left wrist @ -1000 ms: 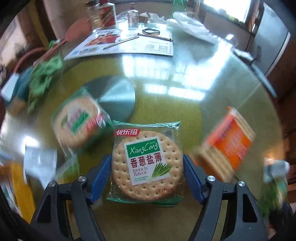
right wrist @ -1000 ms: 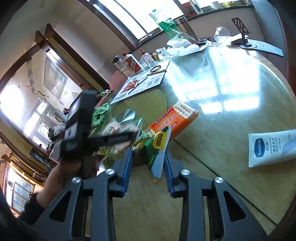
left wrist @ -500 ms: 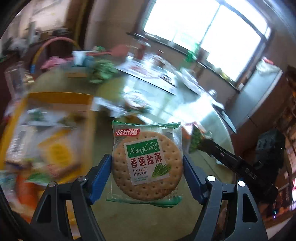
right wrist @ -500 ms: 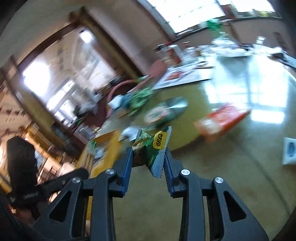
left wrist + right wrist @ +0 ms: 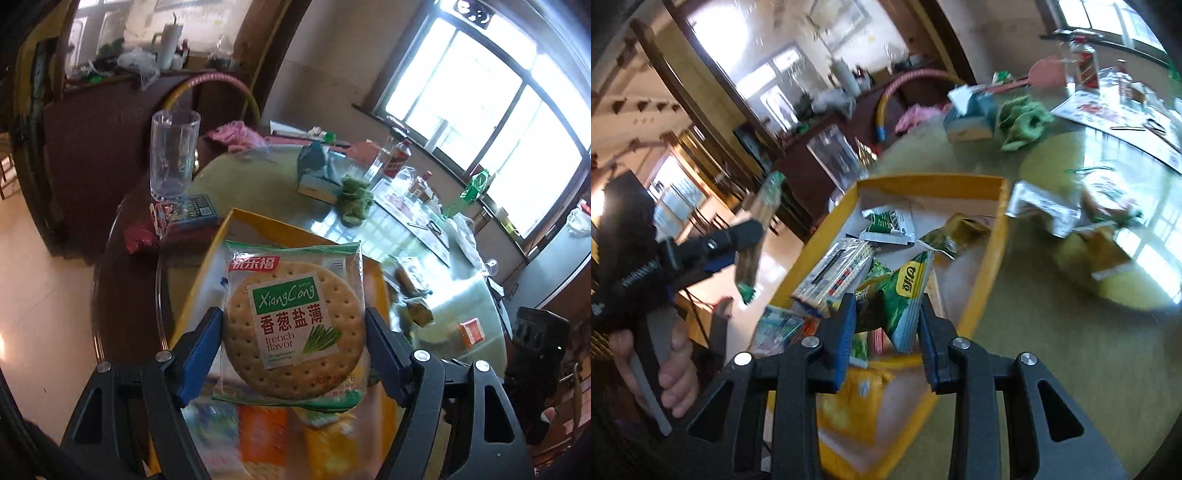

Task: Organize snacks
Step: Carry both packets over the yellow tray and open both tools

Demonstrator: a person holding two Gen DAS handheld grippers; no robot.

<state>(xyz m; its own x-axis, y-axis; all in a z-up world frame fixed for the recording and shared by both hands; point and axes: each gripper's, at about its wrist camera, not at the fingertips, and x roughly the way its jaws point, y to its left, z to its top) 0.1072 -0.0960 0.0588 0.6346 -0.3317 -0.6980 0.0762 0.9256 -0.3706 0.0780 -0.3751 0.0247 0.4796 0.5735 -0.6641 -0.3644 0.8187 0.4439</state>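
My left gripper (image 5: 293, 339) is shut on a round cracker pack (image 5: 293, 325) with a green XiangCong label, held above a yellow box (image 5: 236, 225). My right gripper (image 5: 886, 325) is shut on a green and yellow snack bag (image 5: 899, 295) over the same yellow box (image 5: 923, 182), which holds several snack packs. The left gripper with its pack shows at the left of the right wrist view (image 5: 738, 240). More snack packs (image 5: 1045, 210) lie on the table to the right of the box.
A tall glass (image 5: 171, 158) stands at the table's far left edge. A tissue box (image 5: 971, 118) and green cloth (image 5: 1023, 122) lie beyond the yellow box. An orange cracker pack (image 5: 471, 332) lies at the right. Bottles (image 5: 397, 158) stand near the window.
Both grippers have swung left from the table's middle to above the yellow box, each carrying its snack.
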